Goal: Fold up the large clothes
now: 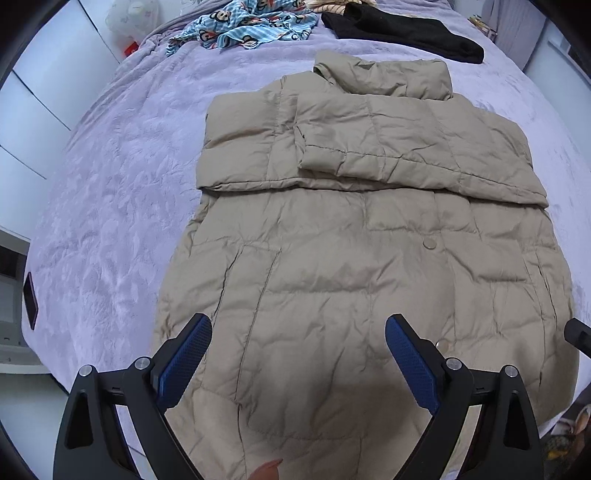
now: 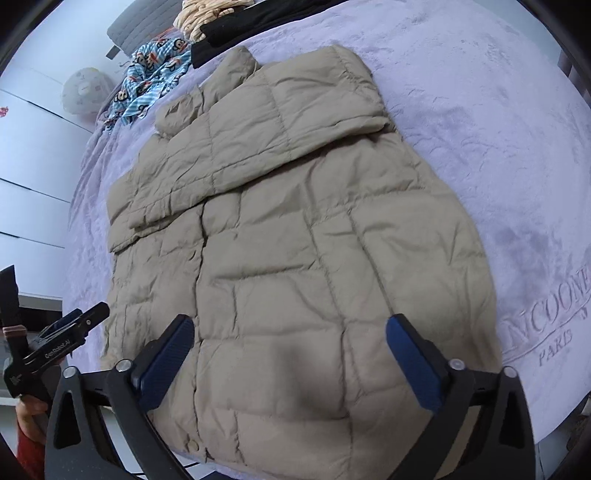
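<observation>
We look down on a bed covered by a lilac plush blanket (image 1: 110,192) bearing embossed lettering near one edge; white cabinet fronts (image 1: 33,110) line the room beside it. A beige quilted jacket (image 1: 351,258) lies flat across the blanket, front up, both sleeves folded over the chest and the collar pointing toward the far end of the bed. Beyond the collar we see a blue monkey-print garment (image 1: 251,26) and a black garment (image 1: 402,29), both apart from the jacket. A dark phone (image 1: 30,299) rests at the blanket's edge. The left gripper (image 1: 298,354) and right gripper (image 2: 290,354) hover over the jacket's hem, each with jaws spread wide and released, grasping nothing. No containers appear.
</observation>
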Available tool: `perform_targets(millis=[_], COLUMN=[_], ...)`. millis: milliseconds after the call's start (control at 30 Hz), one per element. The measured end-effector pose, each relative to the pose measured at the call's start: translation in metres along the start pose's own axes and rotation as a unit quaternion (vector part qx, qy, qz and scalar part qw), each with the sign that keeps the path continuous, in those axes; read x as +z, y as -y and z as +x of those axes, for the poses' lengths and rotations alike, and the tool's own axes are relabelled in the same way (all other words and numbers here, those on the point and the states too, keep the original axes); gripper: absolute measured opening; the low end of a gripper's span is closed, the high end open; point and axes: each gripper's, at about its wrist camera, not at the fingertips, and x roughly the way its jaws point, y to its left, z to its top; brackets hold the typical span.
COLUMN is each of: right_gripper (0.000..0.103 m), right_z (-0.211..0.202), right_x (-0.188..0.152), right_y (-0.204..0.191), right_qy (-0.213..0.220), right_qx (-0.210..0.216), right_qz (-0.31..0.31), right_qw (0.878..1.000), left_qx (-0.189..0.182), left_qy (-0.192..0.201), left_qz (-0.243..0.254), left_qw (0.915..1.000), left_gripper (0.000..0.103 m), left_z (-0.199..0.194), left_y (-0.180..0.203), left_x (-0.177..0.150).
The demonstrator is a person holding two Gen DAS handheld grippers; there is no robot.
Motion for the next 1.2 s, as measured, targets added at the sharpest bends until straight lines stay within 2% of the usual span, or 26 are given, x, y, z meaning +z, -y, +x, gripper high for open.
perform_targets(millis=[333,500,633,833,933,1000,1133,1200], right_gripper=[0.103,0.103,0.103,0.103,0.103,0.103,0.103,0.103], right_z=[-0.001,0.000,-0.001,-0.014,-0.026,-0.030,-0.032,-0.032], right_x=[-0.071,-0.096,-0.101,-0.103,-0.105,-0.110,-0.123,-0.131], right_y=[-0.026,-0.026,-0.021,-0.003,0.016,0.035,0.076,0.095], right_qy=[-0.028,-0.045,-0.056,-0.063,-0.055,-0.055,-0.048,-0.042], right_qx=[0.058,0.043,0.033,0.054,0.044,0.048,0.072,0.088], right_qz=[0.056,0.080,0.086,0.103,0.108,0.133,0.215,0.258], right_qw=[0.996,0.995,0.994,0.991,0.992,0.988,0.973,0.961], left_qx=[-0.020,-0.034,-0.042,-0.080,-0.088,-0.102,-0.131,-0.168], left_qy=[-0.004,-0.014,-0.013,-0.034,-0.035,-0.040,-0.053,-0.062], left_qz=[0.042,0.027,0.010,-0.059,-0.095,-0.114,-0.147,-0.175], left_qw=[0.9989,0.9989,0.9990,0.9945,0.9910,0.9874,0.9789,0.9682], left_gripper=[0.096,0.096,0.096,0.096,0.096,0.096,0.096,0.096], left_z=[-0.007,-0.012,-0.018,-0.010,-0.011,-0.010,-0.007,-0.002], left_y=[-0.024,-0.035,-0.040,-0.054,-0.066,-0.074,-0.090,-0.101], left_x=[-0.047,-0.064,-0.075,-0.099,-0.113,-0.122,-0.137,-0.147])
